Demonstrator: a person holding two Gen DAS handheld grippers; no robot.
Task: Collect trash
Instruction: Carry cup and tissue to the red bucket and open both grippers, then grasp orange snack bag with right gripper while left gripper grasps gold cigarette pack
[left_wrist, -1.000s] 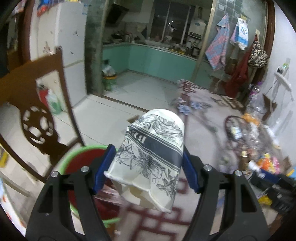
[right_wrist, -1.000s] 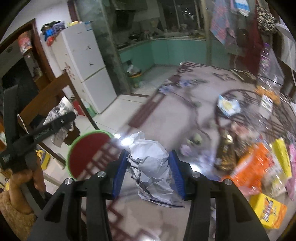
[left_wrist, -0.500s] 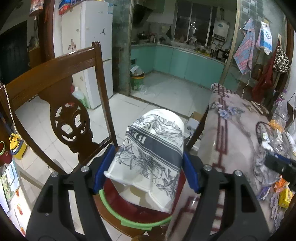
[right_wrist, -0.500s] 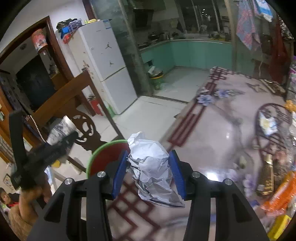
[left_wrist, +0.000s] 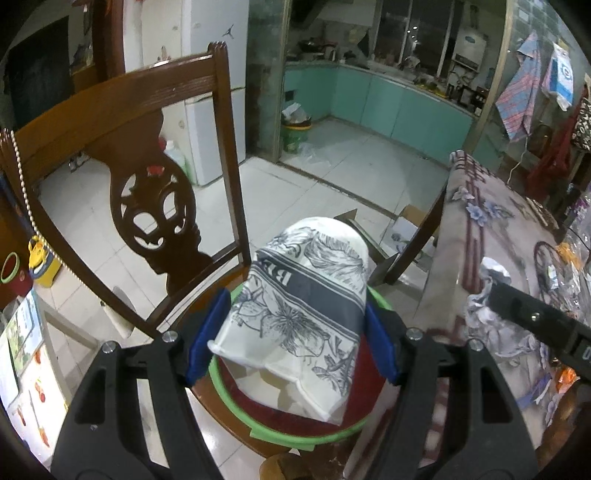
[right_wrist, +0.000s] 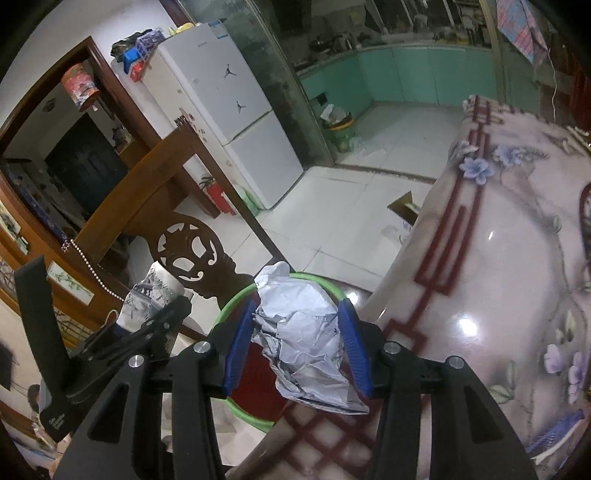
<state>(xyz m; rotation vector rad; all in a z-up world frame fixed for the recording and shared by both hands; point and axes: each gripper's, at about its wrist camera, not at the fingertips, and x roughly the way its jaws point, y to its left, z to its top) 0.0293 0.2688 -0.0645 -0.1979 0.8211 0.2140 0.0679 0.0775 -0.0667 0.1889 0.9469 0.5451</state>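
Observation:
My left gripper (left_wrist: 295, 332) is shut on a crushed paper cup (left_wrist: 299, 295) with a grey floral print, held over a red bin with a green rim (left_wrist: 280, 428) that sits on a wooden chair seat. My right gripper (right_wrist: 295, 343) is shut on a crumpled white paper ball (right_wrist: 303, 332), held over the same bin's green rim (right_wrist: 236, 299) by the table edge. The left gripper with the cup also shows at the left of the right wrist view (right_wrist: 155, 306). The right gripper shows at the right of the left wrist view (left_wrist: 532, 317).
A carved wooden chair back (left_wrist: 155, 206) rises behind the bin. The table with a floral cloth (right_wrist: 498, 258) lies to the right, with snack packets (left_wrist: 565, 258) at its far side. A white fridge (right_wrist: 236, 122) and a cardboard box (right_wrist: 404, 208) stand on the tiled floor.
Both grippers have swung left from over the table to over the bin on the chair, still holding the cup and the paper ball.

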